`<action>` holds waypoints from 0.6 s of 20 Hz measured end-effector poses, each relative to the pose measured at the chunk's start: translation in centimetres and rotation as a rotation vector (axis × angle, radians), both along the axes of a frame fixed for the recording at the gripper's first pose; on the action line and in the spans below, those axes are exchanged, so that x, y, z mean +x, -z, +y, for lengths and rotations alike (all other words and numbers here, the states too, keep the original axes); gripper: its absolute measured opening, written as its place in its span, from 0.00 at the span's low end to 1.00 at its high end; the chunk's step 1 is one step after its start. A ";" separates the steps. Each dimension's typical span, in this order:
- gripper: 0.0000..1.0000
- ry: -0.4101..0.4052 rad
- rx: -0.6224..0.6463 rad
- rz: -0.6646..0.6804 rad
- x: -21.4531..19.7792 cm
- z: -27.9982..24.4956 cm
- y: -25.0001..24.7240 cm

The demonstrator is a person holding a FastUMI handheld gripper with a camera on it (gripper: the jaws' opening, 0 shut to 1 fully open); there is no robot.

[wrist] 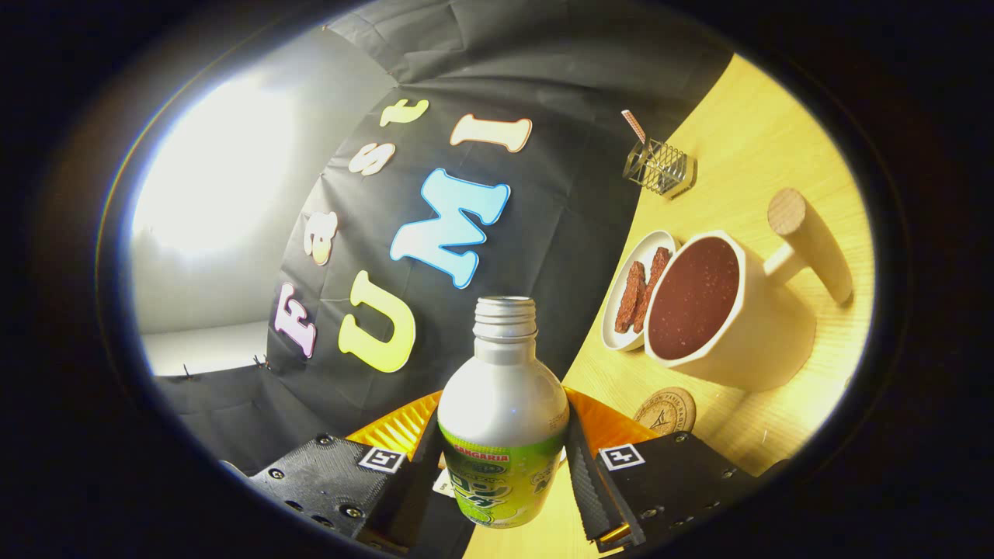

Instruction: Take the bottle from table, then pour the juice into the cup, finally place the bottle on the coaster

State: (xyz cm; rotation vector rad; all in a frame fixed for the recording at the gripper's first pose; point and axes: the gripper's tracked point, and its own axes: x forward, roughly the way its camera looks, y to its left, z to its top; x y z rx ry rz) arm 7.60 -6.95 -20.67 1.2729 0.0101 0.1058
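Observation:
My gripper [503,462] is shut on a silver bottle [503,411] with a green label, both black fingers [590,485] pressing its sides. The bottle is uncapped and lifted off the table, and the whole view is tilted. Beyond the fingers to the right stands a cream cup [726,310] with a wooden handle, its inside dark red-brown. A round cork coaster [665,411] lies on the wooden table [761,140] just below the cup, close to my right finger.
A small white dish [641,291] with brown sticks touches the cup's far side. A wire rack [658,167] with a striped stick stands farther back on the table. The black cloth wall rises behind the bottle.

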 end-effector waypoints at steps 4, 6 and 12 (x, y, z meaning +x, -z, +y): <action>0.75 -0.001 0.113 0.001 0.2 0.5 -0.1; 0.75 -0.008 0.160 0.003 0.3 1.0 -0.2; 0.75 0.001 0.320 -0.037 0.4 0.7 -0.6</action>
